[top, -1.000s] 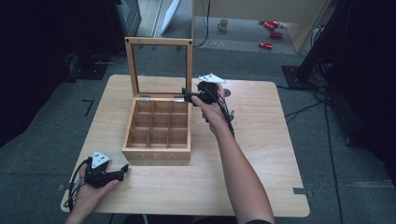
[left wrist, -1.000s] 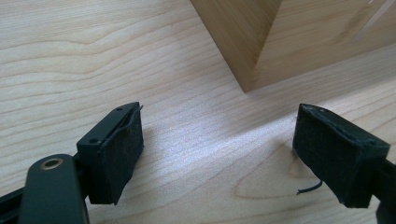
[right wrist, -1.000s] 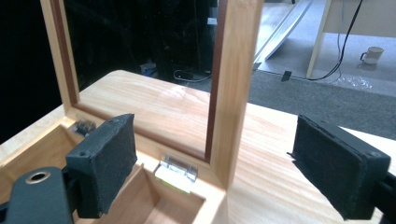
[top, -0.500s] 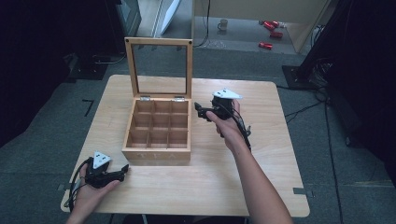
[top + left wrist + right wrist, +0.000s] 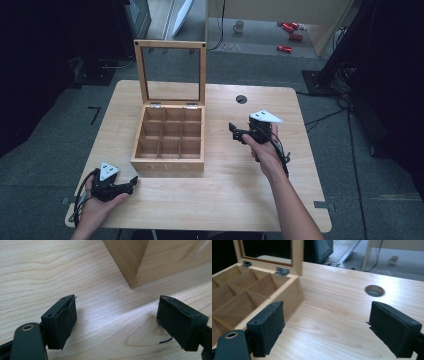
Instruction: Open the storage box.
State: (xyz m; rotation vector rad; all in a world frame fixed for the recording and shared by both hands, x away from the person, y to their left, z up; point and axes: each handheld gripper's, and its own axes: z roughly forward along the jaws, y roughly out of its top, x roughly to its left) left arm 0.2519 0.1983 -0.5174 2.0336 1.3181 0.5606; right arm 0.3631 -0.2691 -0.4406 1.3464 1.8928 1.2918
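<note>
The right gripper [image 5: 234, 133], jaws apart and empty, is pulling back from the open 9-compartment wooden box [image 5: 170, 140]; the lid-opening looks finished, while the left gripper [image 5: 131, 181] is resting, jaws apart.

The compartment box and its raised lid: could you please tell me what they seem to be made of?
The compartment box looks like light, smooth-finished wood: grain shows on its walls and dividers. The lid is a frame of the same wood around a clear pane, glass or plastic, since the floor shows through it. Two small hinges look like silvery metal.
</note>
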